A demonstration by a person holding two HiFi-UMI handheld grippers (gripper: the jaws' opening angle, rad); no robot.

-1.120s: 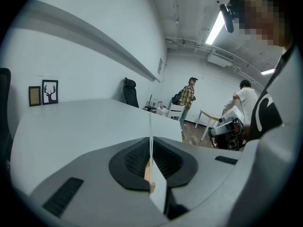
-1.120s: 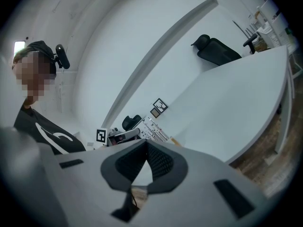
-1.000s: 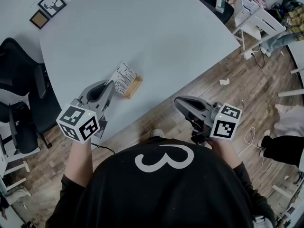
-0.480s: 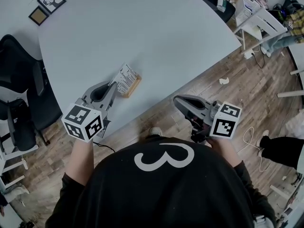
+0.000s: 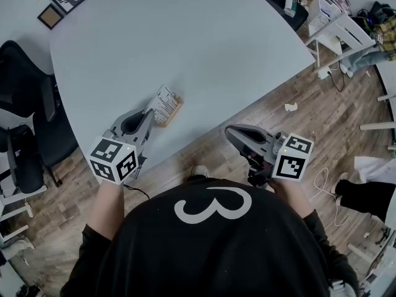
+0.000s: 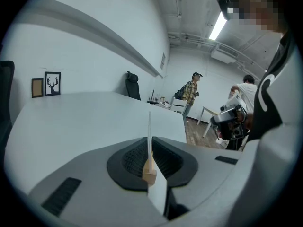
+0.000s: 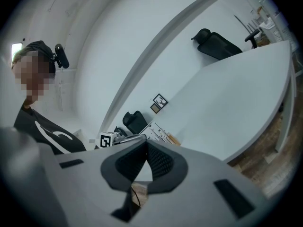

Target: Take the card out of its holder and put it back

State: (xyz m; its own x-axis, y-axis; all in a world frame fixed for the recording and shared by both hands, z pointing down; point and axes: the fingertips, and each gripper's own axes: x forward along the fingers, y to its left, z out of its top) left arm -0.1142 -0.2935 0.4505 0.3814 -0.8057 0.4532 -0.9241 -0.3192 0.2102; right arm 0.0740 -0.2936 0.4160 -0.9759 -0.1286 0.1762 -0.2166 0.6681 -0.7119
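A white printed card stands tilted over a small wooden holder near the front edge of the white table. My left gripper is shut on the card's near edge. In the left gripper view the card runs edge-on between the pads, its lower edge meeting the holder; whether it sits in the slot I cannot tell. My right gripper hovers over the floor beyond the table edge, shut and empty. It looks across at the card.
Two framed pictures lie at the table's far left corner. A black office chair stands left of the table. White furniture and clutter fill the upper right. Two people stand far across the room.
My left gripper has sunk a little with the card, bringing it down onto the wooden holder. The right gripper has stayed where it was.
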